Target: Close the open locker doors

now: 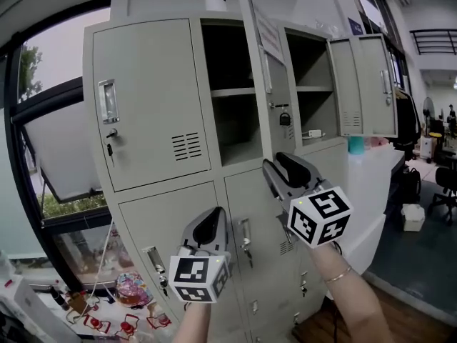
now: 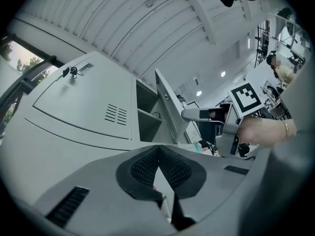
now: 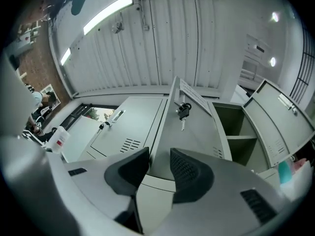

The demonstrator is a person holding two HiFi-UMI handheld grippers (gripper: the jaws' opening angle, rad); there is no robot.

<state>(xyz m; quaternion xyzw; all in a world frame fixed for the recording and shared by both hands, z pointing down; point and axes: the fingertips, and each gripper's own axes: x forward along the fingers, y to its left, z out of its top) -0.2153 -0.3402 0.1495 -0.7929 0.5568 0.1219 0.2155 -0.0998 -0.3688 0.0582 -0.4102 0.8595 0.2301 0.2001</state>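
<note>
**A:** Which doors are not yet shut?

**B:** Two in the upper row. The pale grey steel middle door [image 1: 277, 84] stands swung out towards the person, nearly edge-on. The matching right-hand door [image 1: 368, 84] hangs wide open beyond it. Every other door of the tall grey metal locker cabinet [image 1: 153, 213] looks shut.

**A:** Why is the right gripper [image 1: 283, 164] held up there?

**B:** It sits just below the middle door's lower corner, jaws spread, nothing pinched. In its own view the door's free edge runs straight down towards the gap. I judge it is lined up to push or catch that edge and swing the door home. Whether a pad touches the metal I cannot tell.

**A:** And the left gripper [image 1: 209, 224]?

**B:** Lower, before the closed bottom lockers, jaws pressed together and empty. It seems parked clear of the door's arc.

**A:** Anything to mind?

**B:** A small black padlock with a key [image 3: 183, 111] dangles from the door's face and may swing or catch as the door closes
</note>
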